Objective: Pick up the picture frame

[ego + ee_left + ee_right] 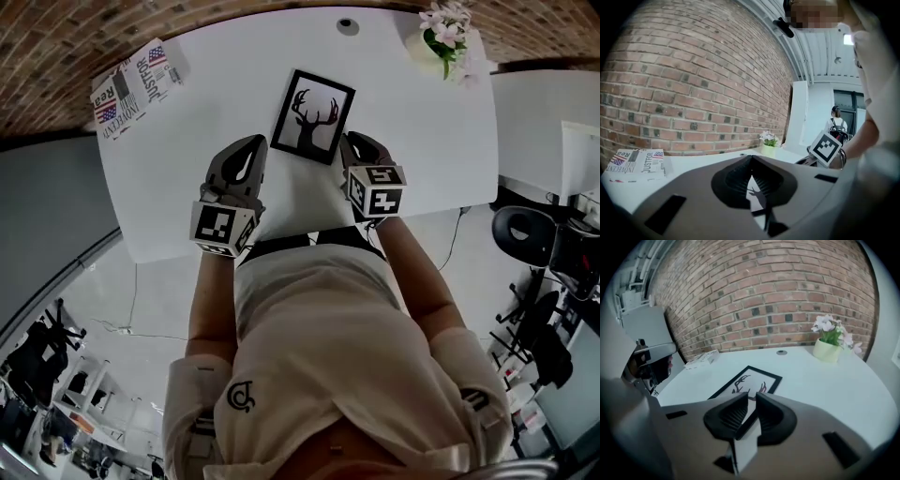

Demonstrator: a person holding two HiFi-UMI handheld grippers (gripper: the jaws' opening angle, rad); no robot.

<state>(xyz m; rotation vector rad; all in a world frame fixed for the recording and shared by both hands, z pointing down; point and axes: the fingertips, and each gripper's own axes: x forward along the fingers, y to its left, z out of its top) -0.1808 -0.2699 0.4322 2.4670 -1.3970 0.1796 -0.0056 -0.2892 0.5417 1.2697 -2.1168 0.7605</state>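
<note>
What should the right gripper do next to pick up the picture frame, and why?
Probably slide the right gripper forward until its jaws straddle the edge of the picture frame, then close. The jaws stand slightly apart with nothing pressed between them, and the frame lies flat on the table.

White shirt (328, 319) bearing a small black logo (241, 397).

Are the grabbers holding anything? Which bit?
Nothing is held. The frame lies flat on the table. The left gripper is shut and empty. The right gripper is open beside the frame's edge, not pressing it.
</note>
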